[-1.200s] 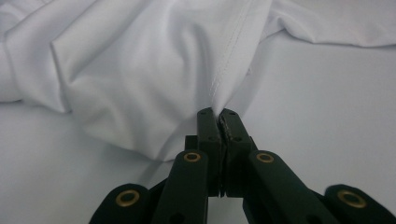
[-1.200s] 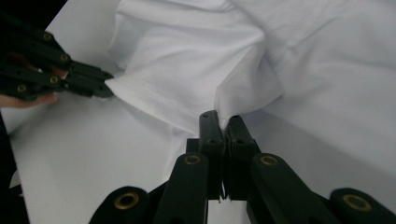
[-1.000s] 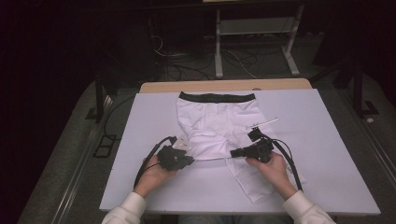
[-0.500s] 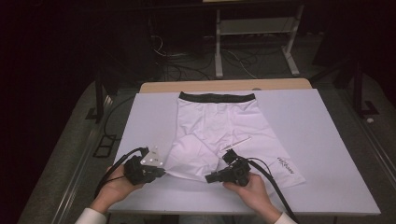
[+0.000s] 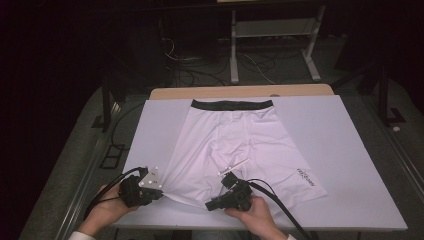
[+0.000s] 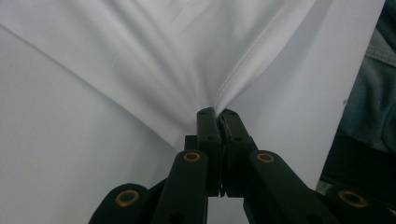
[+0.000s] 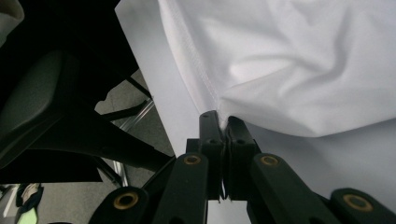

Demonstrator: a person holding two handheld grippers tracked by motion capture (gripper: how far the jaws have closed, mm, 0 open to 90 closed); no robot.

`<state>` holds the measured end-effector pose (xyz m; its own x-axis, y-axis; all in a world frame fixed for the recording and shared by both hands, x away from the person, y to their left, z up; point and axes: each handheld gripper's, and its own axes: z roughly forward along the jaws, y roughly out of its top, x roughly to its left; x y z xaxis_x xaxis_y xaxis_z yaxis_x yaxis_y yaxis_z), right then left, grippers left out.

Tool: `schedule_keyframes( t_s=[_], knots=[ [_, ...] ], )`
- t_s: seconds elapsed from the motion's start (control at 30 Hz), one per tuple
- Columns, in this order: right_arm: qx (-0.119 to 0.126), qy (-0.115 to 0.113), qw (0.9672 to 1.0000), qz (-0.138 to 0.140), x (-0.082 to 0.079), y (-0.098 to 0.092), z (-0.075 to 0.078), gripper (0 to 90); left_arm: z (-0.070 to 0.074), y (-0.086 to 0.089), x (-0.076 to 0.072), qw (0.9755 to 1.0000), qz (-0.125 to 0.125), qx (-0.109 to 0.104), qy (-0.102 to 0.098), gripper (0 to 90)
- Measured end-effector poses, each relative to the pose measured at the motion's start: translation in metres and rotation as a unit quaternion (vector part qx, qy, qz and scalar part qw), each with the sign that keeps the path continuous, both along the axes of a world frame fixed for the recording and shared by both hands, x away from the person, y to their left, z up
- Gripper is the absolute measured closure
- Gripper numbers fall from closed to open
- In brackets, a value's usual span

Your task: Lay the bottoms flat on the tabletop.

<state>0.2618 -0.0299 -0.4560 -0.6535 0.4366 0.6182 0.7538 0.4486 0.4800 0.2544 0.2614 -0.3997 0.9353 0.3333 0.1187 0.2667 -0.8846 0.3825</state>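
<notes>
seen from the high view: white shorts point(image 5: 235, 145) spread flat on the white surface point(image 5: 350, 150), dark waistband point(image 5: 232, 104) at the far edge, small logo point(image 5: 305, 176) on one leg. left gripper point(image 5: 159, 192) and right gripper point(image 5: 212, 205) at the near hem, well apart. closer in, from the left gripper view: jaws clamped tight on a stitched hem fold point(image 6: 233, 84). likewise from the right gripper view: jaws pinched shut on the hem edge point(image 7: 205, 79), surface edge and floor beyond.

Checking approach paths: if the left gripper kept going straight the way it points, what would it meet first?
The left gripper is shut on the hem of the shorts. Straight on, it would push into that bunched white fabric lying on the table; nothing else seems to lie nearer.
</notes>
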Motion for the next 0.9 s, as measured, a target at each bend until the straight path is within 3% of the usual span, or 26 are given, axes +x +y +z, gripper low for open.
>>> schedule_keyframes(
  t_s=[0.4,0.53,0.67,0.9],
  knots=[
    [0.007,0.015,0.9997,0.018,-0.007,0.034,-0.009,86.6,-0.009,0.021,0.004,0.9999,0.017,0.000,-0.001,86.5],
    [0.010,0.022,0.9995,0.019,-0.007,0.037,-0.011,86.4,-0.011,0.024,0.004,0.9997,0.021,-0.008,0.013,84.1],
    [0.015,0.025,0.9993,0.021,-0.006,0.034,-0.009,78.9,-0.008,0.026,0.002,0.9984,0.049,-0.022,0.015,66.2],
    [0.004,-0.034,0.9993,0.011,-0.005,0.019,0.004,57.6,0.000,0.027,0.006,0.9934,0.083,-0.078,0.012,43.9]
  ],
)
